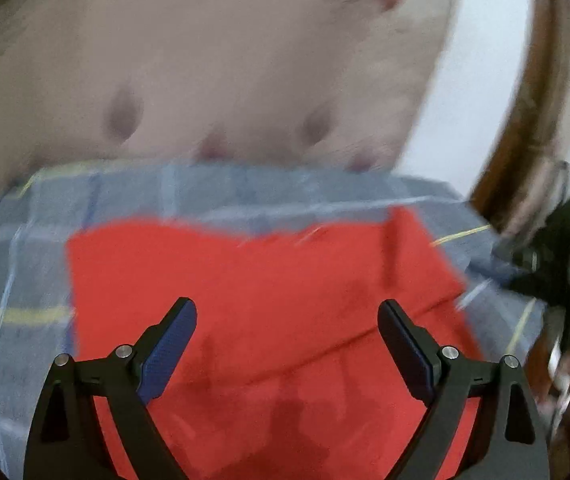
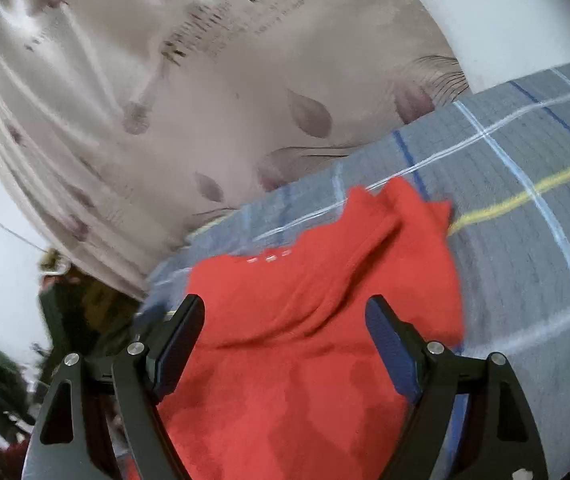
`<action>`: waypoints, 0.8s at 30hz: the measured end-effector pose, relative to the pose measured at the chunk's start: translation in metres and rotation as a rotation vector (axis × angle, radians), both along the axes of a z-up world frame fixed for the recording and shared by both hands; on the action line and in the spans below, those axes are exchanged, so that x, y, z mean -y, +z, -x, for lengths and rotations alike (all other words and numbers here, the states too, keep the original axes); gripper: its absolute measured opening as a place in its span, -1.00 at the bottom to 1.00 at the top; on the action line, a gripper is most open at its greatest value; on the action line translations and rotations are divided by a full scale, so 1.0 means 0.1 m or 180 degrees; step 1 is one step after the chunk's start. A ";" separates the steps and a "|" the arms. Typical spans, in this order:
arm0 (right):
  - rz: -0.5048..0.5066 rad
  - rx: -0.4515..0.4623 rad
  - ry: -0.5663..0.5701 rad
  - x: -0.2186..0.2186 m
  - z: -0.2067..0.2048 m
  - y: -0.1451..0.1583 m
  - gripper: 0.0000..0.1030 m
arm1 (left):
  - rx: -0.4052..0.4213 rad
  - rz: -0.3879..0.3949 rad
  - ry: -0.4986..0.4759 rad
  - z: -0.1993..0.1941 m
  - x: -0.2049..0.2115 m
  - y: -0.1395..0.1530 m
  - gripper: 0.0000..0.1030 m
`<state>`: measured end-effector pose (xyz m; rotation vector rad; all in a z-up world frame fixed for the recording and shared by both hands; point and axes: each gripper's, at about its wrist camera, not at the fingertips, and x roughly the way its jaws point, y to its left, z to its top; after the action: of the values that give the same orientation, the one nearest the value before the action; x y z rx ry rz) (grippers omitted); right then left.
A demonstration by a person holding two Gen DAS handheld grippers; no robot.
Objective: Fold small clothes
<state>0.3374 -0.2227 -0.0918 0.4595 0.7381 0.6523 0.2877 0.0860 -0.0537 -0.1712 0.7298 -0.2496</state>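
A small red garment (image 1: 269,280) lies on a grey plaid bedsheet (image 1: 25,264), partly folded, with a crease across its middle. In the left wrist view my left gripper (image 1: 288,306) hangs open over the garment, its blue-padded fingers spread wide with nothing between them. The right wrist view shows the same red garment (image 2: 305,320) with its neckline and a bunched corner at the far end. My right gripper (image 2: 286,301) is open above it, its fingers apart and gripping nothing. The picture is blurred in both views.
A beige quilt with leaf prints (image 2: 205,100) is heaped behind the garment. The plaid sheet (image 2: 525,200) stretches off to the right. The black body of the other gripper (image 1: 565,248) shows at the left view's right edge, by a brown wooden frame (image 1: 533,100).
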 end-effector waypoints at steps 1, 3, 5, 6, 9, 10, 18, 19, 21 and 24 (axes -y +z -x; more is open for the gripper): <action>0.0037 -0.0087 -0.0001 -0.03 -0.13 -0.03 0.57 | -0.0046 0.0081 0.0101 0.05 -0.14 -0.07 0.78; 0.0010 -0.0360 -0.0013 -0.07 -0.37 -0.13 0.57 | -0.0053 0.0392 0.0299 0.16 -0.41 -0.19 0.78; -0.0037 -0.0591 -0.0055 -0.11 -0.57 -0.24 0.56 | -0.0060 0.0649 0.0444 0.23 -0.58 -0.27 0.78; -0.0048 -0.0653 -0.0076 -0.14 -0.63 -0.27 0.48 | -0.0068 0.0759 0.0516 0.26 -0.64 -0.33 0.78; 0.0150 -0.0755 -0.0091 -0.28 -0.78 -0.33 -0.86 | -0.0133 0.0838 0.0598 0.27 -0.65 -0.47 0.78; 0.0166 -0.0764 -0.0114 -0.29 -0.80 -0.32 -0.83 | -0.0163 0.0866 0.0590 0.27 -0.66 -0.50 0.78; -0.0113 -0.0573 -0.0470 0.25 -0.50 -0.40 -0.84 | -0.0137 0.1013 0.0713 0.29 -0.74 -0.54 0.78; -0.0148 -0.0675 -0.0407 0.26 -0.51 -0.51 -0.84 | -0.0141 0.1022 0.0721 0.29 -0.75 -0.54 0.78; -0.0216 -0.0804 -0.0366 0.27 -0.51 -0.63 -0.83 | -0.0149 0.0993 0.0747 0.30 -0.74 -0.54 0.78; -0.0347 -0.0758 -0.0349 0.31 -0.46 -0.60 -0.82 | -0.0151 0.0911 0.0806 0.30 -0.71 -0.53 0.78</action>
<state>0.3837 -0.2539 -0.1523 0.6813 0.8983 0.5419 0.2581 0.1574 -0.1072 -0.5393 0.7092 -0.1070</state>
